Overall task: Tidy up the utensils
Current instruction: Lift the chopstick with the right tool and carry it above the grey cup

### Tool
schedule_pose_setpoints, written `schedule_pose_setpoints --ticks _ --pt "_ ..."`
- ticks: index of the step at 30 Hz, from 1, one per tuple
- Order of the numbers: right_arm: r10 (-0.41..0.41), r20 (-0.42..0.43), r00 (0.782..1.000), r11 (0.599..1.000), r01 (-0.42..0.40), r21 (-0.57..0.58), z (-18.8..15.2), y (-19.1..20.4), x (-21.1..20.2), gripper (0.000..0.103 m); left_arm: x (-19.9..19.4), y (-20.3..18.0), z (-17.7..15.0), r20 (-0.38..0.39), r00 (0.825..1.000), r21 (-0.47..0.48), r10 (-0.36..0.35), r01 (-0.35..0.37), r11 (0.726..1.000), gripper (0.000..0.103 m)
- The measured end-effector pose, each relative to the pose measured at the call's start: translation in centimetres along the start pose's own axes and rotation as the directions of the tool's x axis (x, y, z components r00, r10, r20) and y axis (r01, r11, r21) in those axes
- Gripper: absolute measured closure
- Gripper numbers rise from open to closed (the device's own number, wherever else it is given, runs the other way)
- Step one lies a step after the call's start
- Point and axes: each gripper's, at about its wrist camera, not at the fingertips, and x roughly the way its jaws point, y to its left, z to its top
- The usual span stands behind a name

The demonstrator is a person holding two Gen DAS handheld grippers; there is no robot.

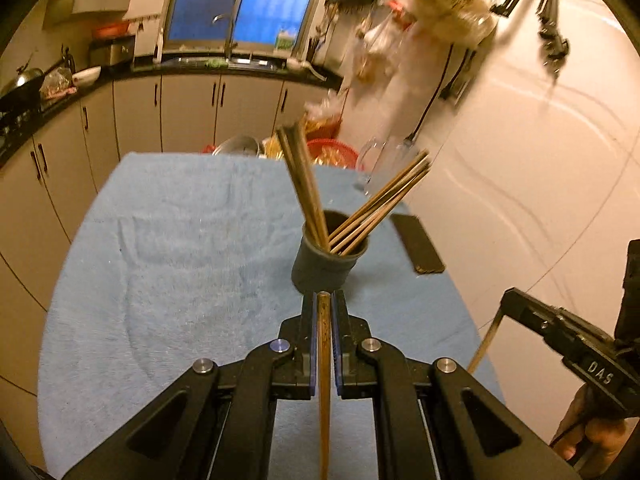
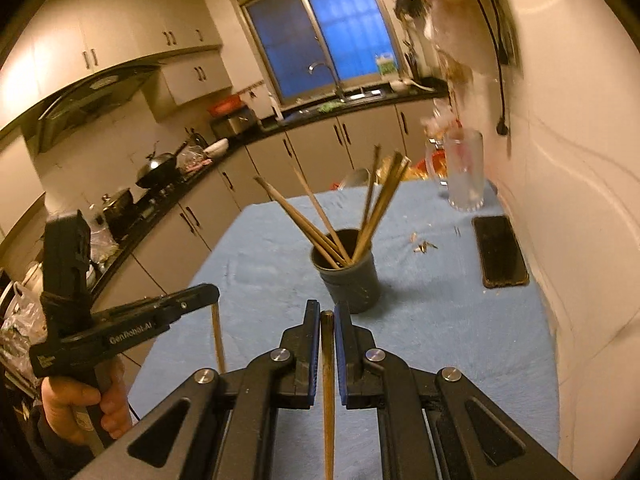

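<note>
1. The left gripper (image 1: 325, 296) had its blue-padded tongs pressed together on one slim brown wooden chopstick (image 1: 324, 360). The stick ran back between the pads toward the handle, its blunt end just at the tips.
2. The right gripper (image 2: 327, 316) pinched a second slim wooden chopstick (image 2: 328, 368) the same way.
3. Both hovered over the near edge of the table covered in a pale blue fleecy cloth (image 1: 168, 248). The dark grey round plastic cup (image 1: 326, 268) stood just beyond them, toward the right edge, already bristling with more wooden chopsticks (image 1: 304, 184) leaning two ways.
4. A chopstick looked light, stiff and smooth, so I judged it could swivel or slide in a pinch made at one end. A hold nearer its middle would have steadied it.
5. The cup seemed light enough to tip if a stick struck its rim.
6. A clear glass mug (image 2: 464, 172) and a black flat phone (image 2: 500, 252) sat by the wall-side edge, well apart from the cup.
</note>
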Motion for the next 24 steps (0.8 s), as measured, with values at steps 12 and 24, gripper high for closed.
schedule_pose_setpoints --ticks 12,24 --pt "0.023 0.108 0.994 0.998 -0.018 -0.052 1.2 1.0 -4.0 0.095 -3.9 -1.4 2.1 0.123 0.992 0.07 0.018 -0.027 0.997 0.097" --pt "0.007 0.125 0.992 0.996 0.004 -0.084 3.2 0.6 -3.9 0.095 -2.7 -0.7 3.9 0.144 0.988 0.075 0.049 -0.06 0.995 0.097"
